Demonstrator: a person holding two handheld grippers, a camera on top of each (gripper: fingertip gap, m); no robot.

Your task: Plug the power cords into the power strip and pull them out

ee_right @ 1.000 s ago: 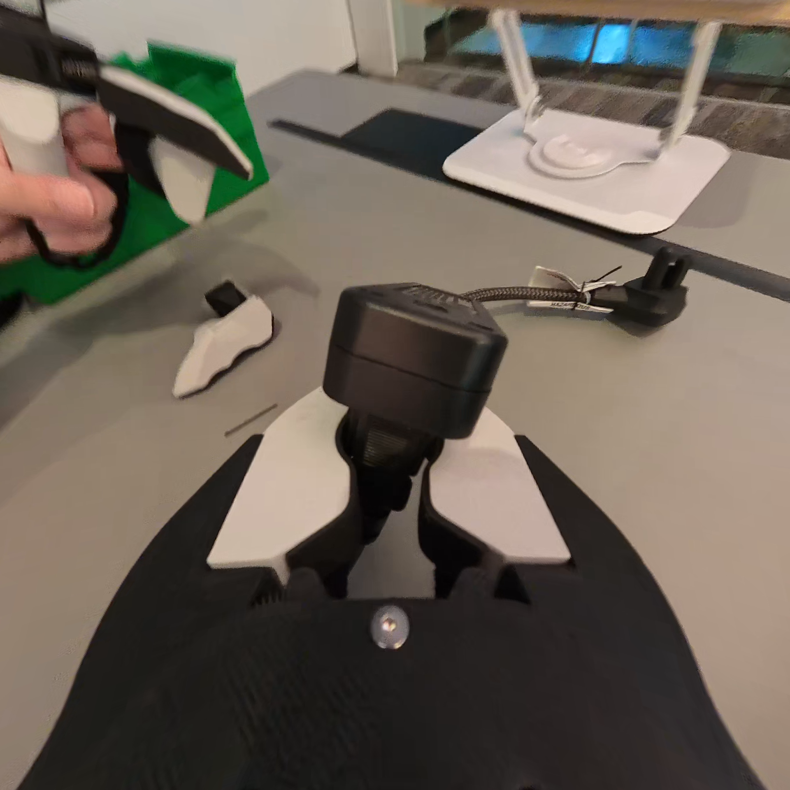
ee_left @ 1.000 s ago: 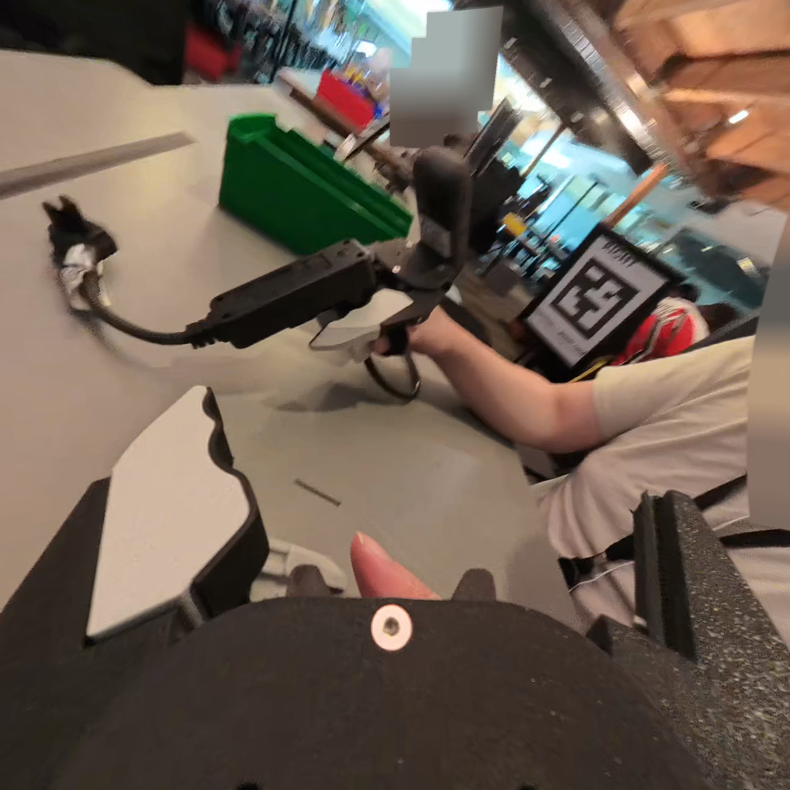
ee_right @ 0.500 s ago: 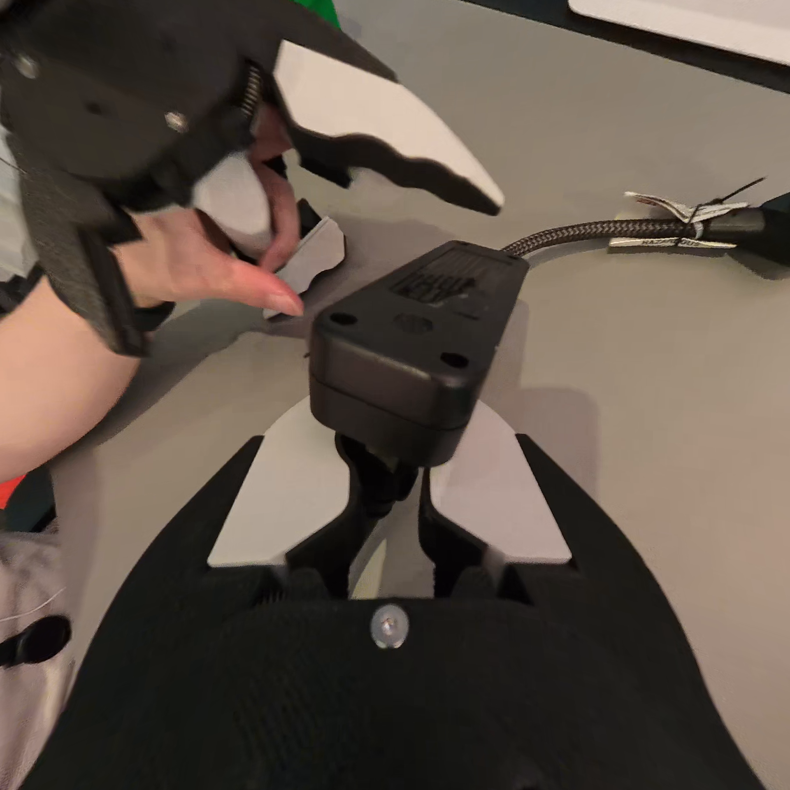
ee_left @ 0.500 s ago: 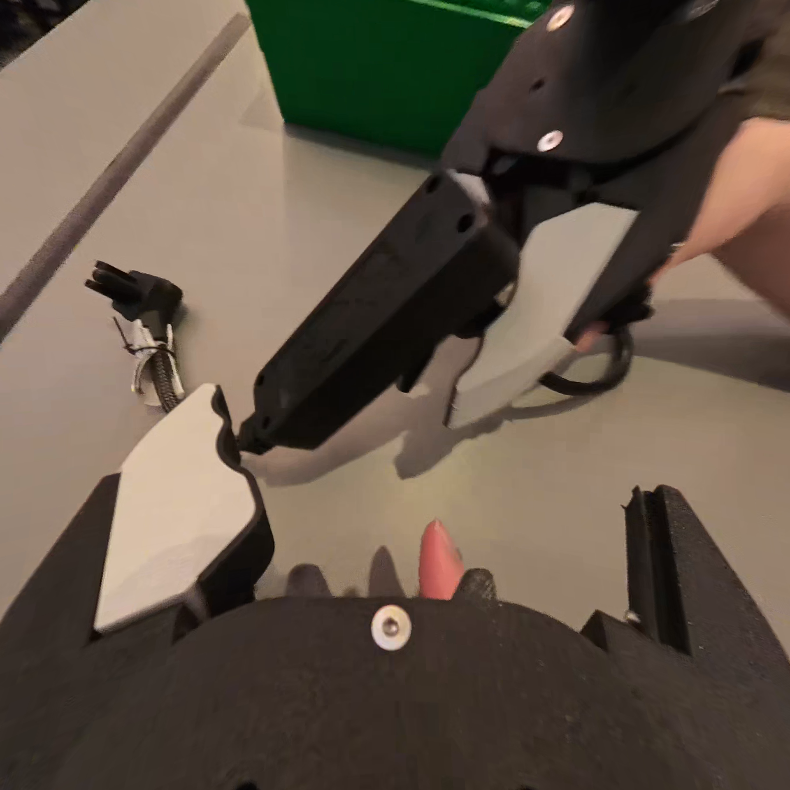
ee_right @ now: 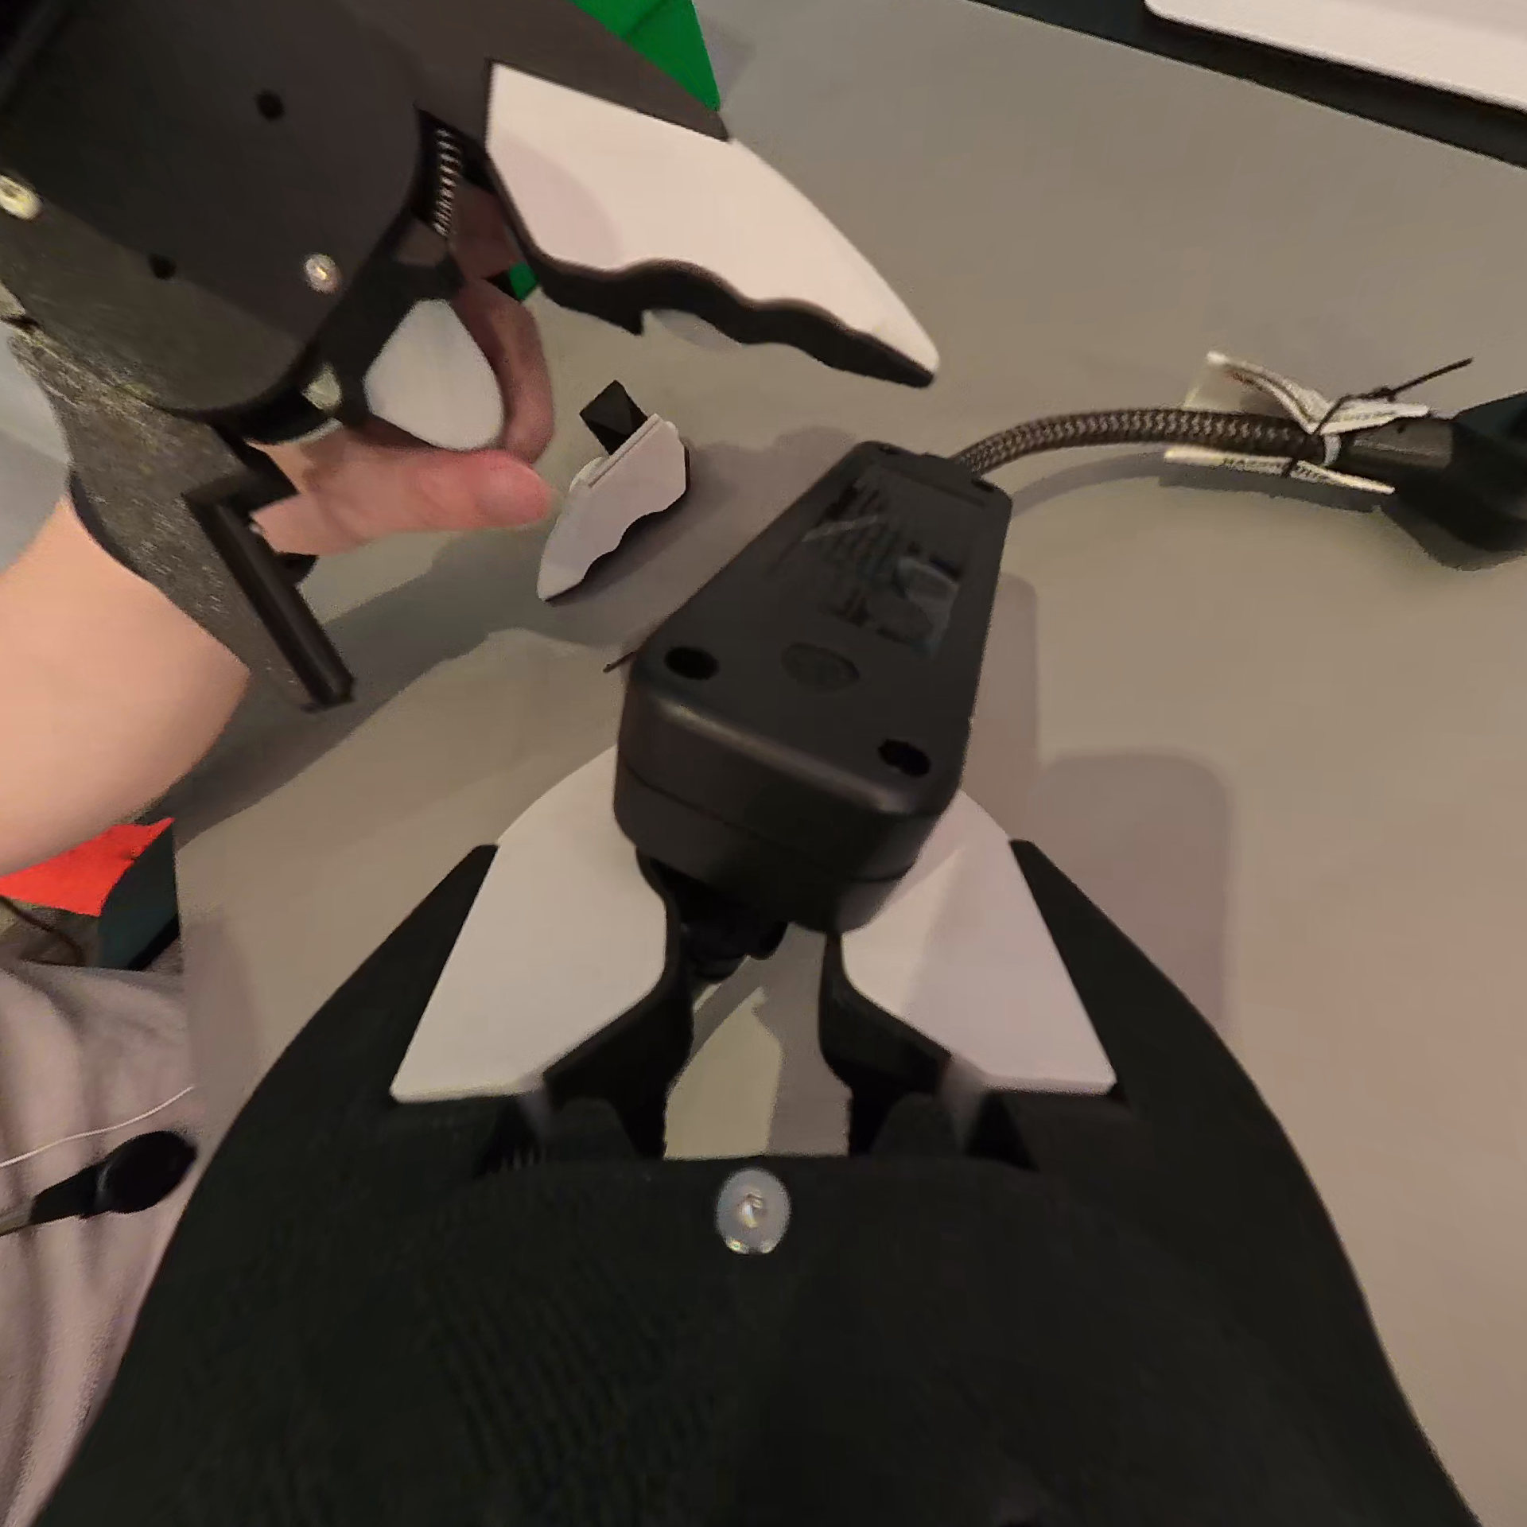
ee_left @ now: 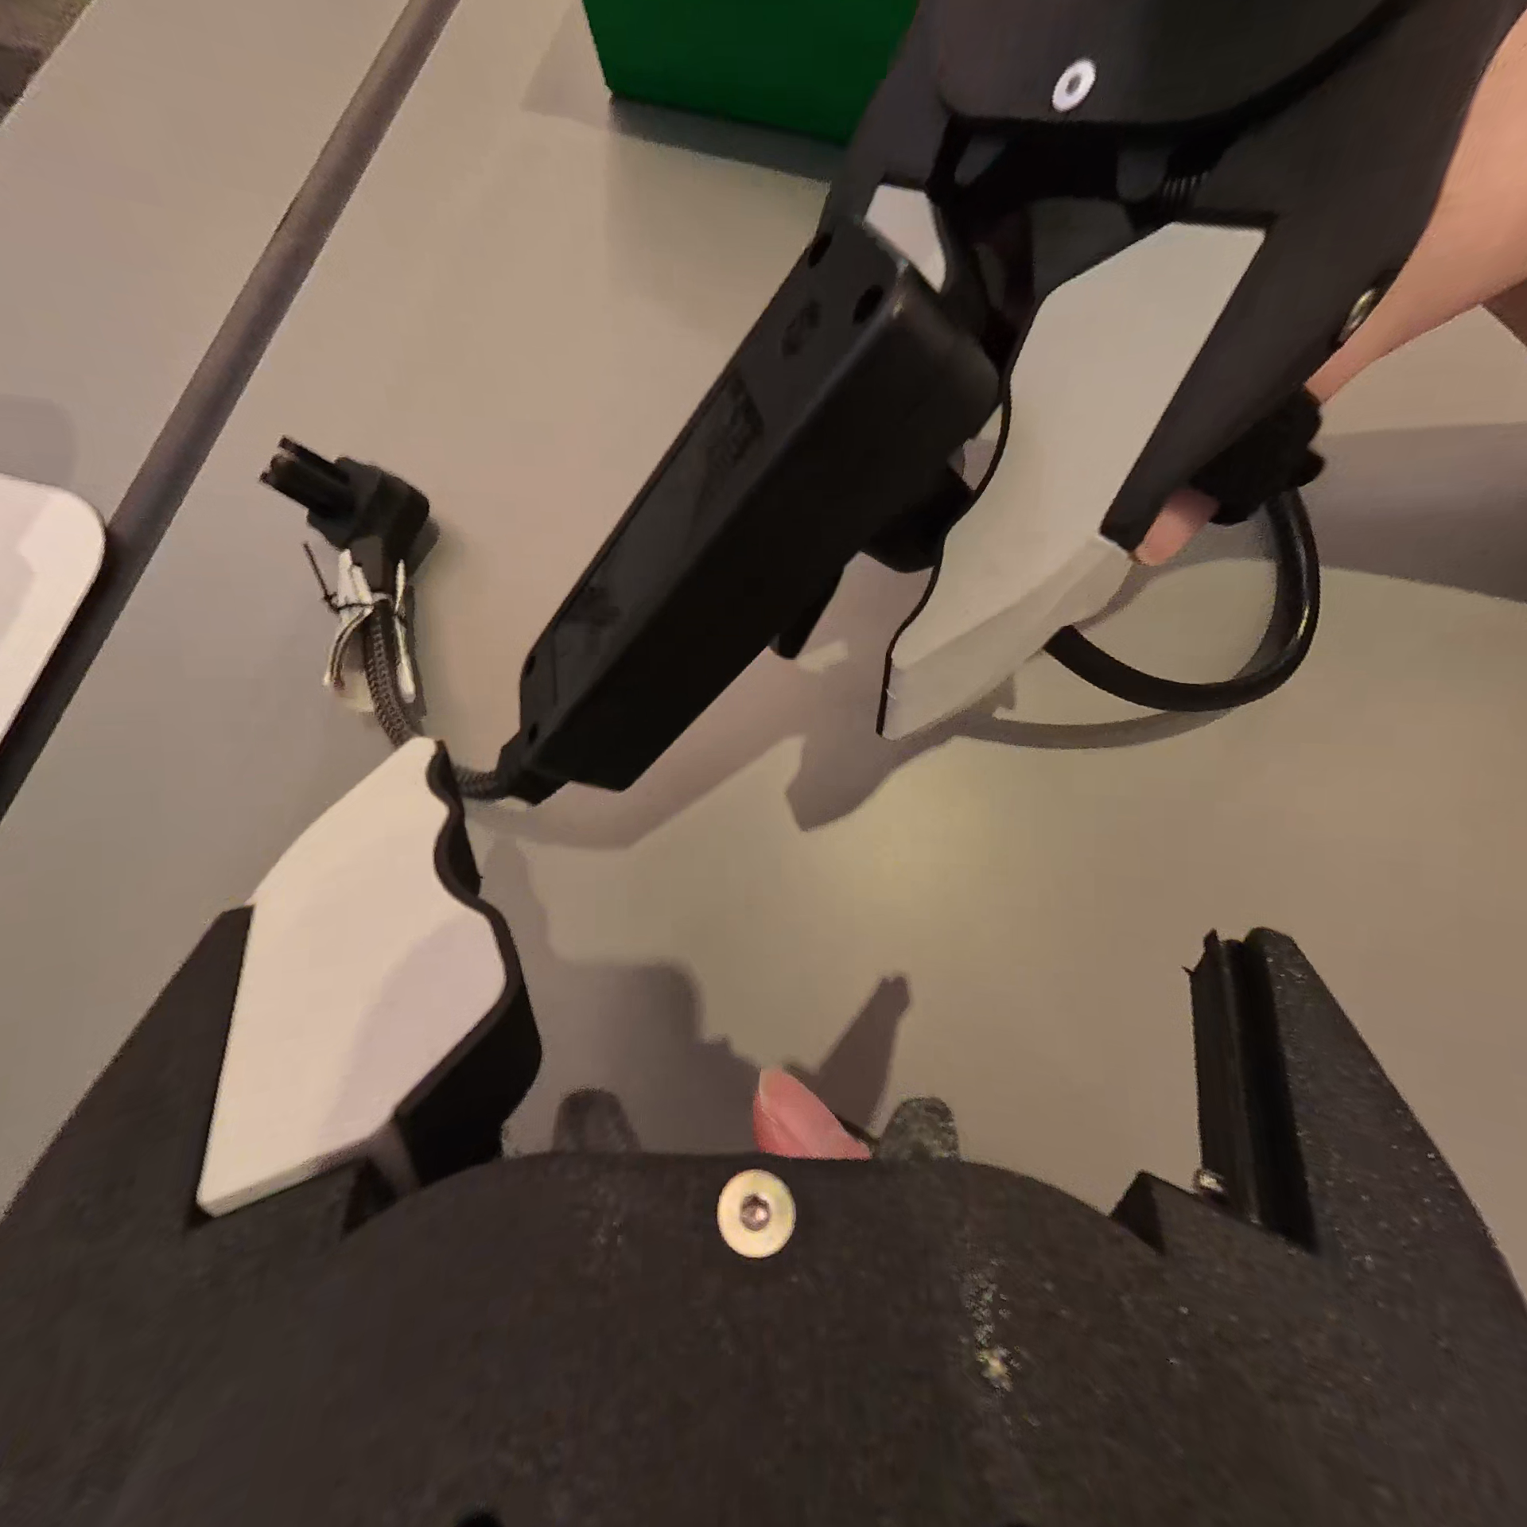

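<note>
The left gripper [ee_left: 834, 1025] carries only one white finger [ee_left: 355, 983]; the other side is a bare black mount, so it grips nothing. A loose white finger piece [ee_right: 616, 508] lies on the grey desk [ee_right: 1239, 744] by the left hand [ee_right: 388, 487]. The black power strip [ee_right: 818, 653] is lifted off the desk, underside up, tilted. The right gripper [ee_right: 748, 925] has its fingers closed on a black plug [ee_right: 727, 929] under the strip's near end. The strip's braided cord [ee_right: 1099, 430] runs right to its plug [ee_left: 355, 504] lying on the desk.
</note>
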